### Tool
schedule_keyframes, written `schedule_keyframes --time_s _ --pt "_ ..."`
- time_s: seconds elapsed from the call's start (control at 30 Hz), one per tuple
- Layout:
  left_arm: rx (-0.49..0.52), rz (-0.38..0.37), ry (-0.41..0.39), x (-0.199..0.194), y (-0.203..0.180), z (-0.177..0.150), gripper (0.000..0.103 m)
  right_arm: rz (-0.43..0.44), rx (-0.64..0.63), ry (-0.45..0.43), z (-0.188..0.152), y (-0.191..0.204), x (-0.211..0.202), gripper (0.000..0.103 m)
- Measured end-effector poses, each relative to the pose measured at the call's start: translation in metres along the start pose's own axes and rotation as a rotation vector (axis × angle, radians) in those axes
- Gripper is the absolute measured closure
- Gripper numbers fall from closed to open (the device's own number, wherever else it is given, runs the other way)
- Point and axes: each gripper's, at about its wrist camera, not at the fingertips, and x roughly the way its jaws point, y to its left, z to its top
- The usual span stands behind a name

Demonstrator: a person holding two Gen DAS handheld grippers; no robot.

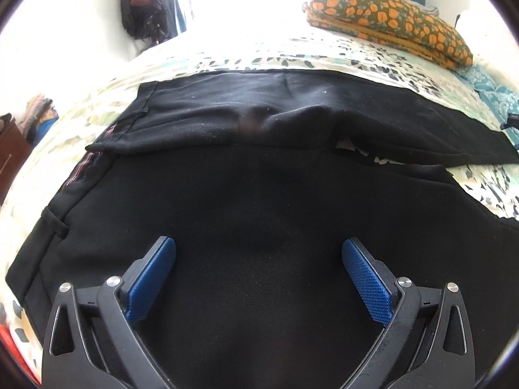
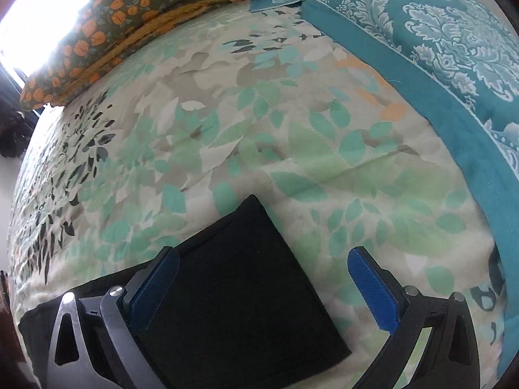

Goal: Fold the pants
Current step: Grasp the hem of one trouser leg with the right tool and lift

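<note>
In the left wrist view, the left gripper (image 1: 259,278) is seen with its fingers spread wide and nothing pinched between them. The black pants (image 1: 259,194) are spread on the bed (image 1: 227,58) directly below and ahead of the fingers, their long axis running crosswise to them. The waistband (image 1: 84,168) lies off the left fingertip and the legs run away past the right fingertip. One leg lies farther ahead, parted from the nearer one by a narrow gap on the right. Beyond it, an orange-flowered pillow (image 1: 389,16) rests well apart; nothing is seen standing in the way.

In the right wrist view, the right gripper (image 2: 263,285) is likewise held with fingers spread and empty. A leg hem (image 2: 240,278) of the pants lies between the fingers, nearer the left one, its corner pointing ahead. A teal patterned pillow (image 2: 454,48) lies ahead to the right, well apart.

The waistband end is judged nearer the left gripper, the hem nearer the right.
</note>
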Motion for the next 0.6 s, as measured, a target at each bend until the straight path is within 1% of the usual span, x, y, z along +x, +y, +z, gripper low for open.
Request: schedule_keyframes --time_s 0.03,0.07,0.1,0.13,0.17,0.27,0.37,0.4,0.5,0.6 --pt "0.001 0.001 -0.002 0.0 0.0 0.0 0.0 0.003 -0.014 0.014 0.002 0.002 0.006 0.009" --pt "0.002 0.002 -0.003 0.0 -0.001 0.0 0.0 0.012 -0.029 0.03 0.003 0.004 0.011 0.046" --pt "0.002 0.003 -0.003 0.0 -0.001 0.0 0.0 0.01 -0.052 0.05 0.003 0.006 0.014 0.067" --pt "0.003 0.004 -0.003 0.0 -0.001 -0.001 0.0 -0.028 -0.086 0.051 0.003 0.01 0.014 0.077" --pt "0.003 0.005 -0.004 0.0 -0.001 -0.001 0.0 -0.027 -0.108 0.039 0.003 0.013 0.009 0.097" --pt "0.003 0.006 -0.004 0.0 -0.001 -0.001 0.0 0.009 -0.138 0.007 0.0 0.018 -0.011 0.097" --pt "0.004 0.008 -0.003 0.0 -0.002 -0.001 0.0 0.103 -0.15 -0.061 -0.013 0.024 -0.05 0.097" --pt "0.005 0.009 -0.001 0.0 -0.002 -0.001 0.0 0.134 -0.162 -0.078 -0.02 0.027 -0.063 0.097" --pt "0.006 0.013 0.011 0.001 -0.002 0.001 0.0 0.193 -0.21 -0.125 -0.05 0.036 -0.103 0.098" --pt "0.009 0.017 0.052 0.002 -0.003 0.007 0.0 0.237 -0.235 -0.147 -0.089 0.04 -0.136 0.098"
